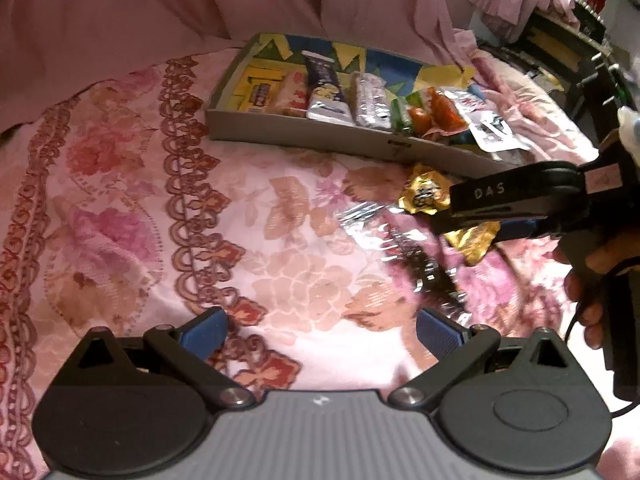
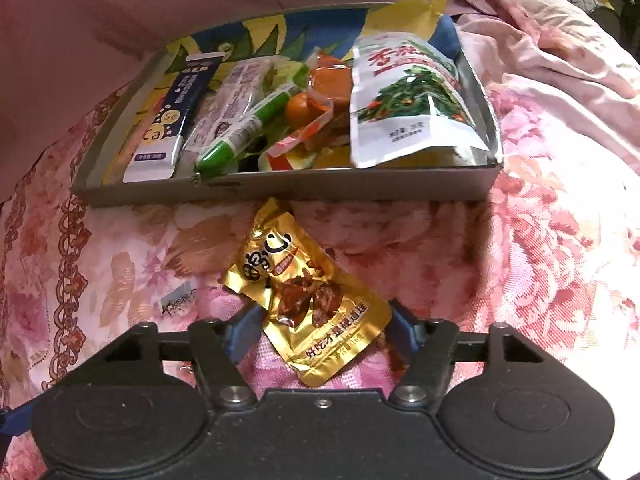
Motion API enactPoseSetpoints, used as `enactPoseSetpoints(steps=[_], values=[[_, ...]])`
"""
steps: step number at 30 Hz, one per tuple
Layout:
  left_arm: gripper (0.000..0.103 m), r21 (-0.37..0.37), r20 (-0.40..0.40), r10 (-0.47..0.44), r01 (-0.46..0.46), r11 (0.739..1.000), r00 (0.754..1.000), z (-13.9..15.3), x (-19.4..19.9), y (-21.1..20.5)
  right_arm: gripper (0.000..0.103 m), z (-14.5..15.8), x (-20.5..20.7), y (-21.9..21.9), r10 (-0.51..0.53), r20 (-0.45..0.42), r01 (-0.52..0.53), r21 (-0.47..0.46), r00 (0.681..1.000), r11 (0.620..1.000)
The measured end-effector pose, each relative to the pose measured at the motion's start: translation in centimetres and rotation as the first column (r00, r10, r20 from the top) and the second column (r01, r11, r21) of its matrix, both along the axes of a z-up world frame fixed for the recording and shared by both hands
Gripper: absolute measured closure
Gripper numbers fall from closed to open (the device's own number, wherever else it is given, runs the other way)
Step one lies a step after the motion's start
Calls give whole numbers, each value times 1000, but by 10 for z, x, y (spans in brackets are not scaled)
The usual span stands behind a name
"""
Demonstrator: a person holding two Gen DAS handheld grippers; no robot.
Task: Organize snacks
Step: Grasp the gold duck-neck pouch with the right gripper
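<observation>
The right tongs (image 2: 320, 330) straddle a gold snack packet (image 2: 308, 300) lying on the floral bedspread (image 2: 540, 280), blue pads (image 2: 242, 330) at either edge of it; whether they press cannot be told. Just beyond lies the grey tray (image 2: 280, 190) of snacks, a white leaf-print pouch (image 2: 404, 96) at its right. Only the left wrist view shows a crinkled silver wrapper (image 1: 400, 248) beside the gold packet, and the left tongs (image 1: 320, 332) spread wide and empty. It also shows the hand (image 1: 588, 280) gripping the right tongs.
</observation>
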State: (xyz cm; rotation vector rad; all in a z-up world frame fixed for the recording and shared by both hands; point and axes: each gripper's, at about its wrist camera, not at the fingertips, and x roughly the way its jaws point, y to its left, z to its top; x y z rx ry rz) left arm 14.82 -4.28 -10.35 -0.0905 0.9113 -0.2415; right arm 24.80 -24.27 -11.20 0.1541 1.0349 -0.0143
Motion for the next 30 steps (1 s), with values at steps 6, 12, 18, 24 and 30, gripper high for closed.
enactPoseSetpoints(steps=[6, 12, 18, 24, 30], values=[[0, -87, 17, -85, 86, 993, 996, -1, 5, -15, 39, 2, -2, -12, -38, -15, 39, 47, 999, 998], [0, -132, 16, -151, 152, 980, 988, -11, 20, -39, 39, 2, -2, -19, -67, -27, 69, 87, 997, 994], [1, -99, 17, -191, 192, 976, 981, -21, 35, -61, 39, 2, 0, -23, -72, -45, 77, 121, 996, 990], [1, -82, 24, -191, 192, 978, 981, -27, 42, -61, 39, 1, 1, -26, -85, -49, 91, 139, 995, 986], [14, -129, 10, -134, 134, 983, 991, -26, 45, -45, 39, 2, 1, -27, -81, -47, 86, 132, 996, 987]])
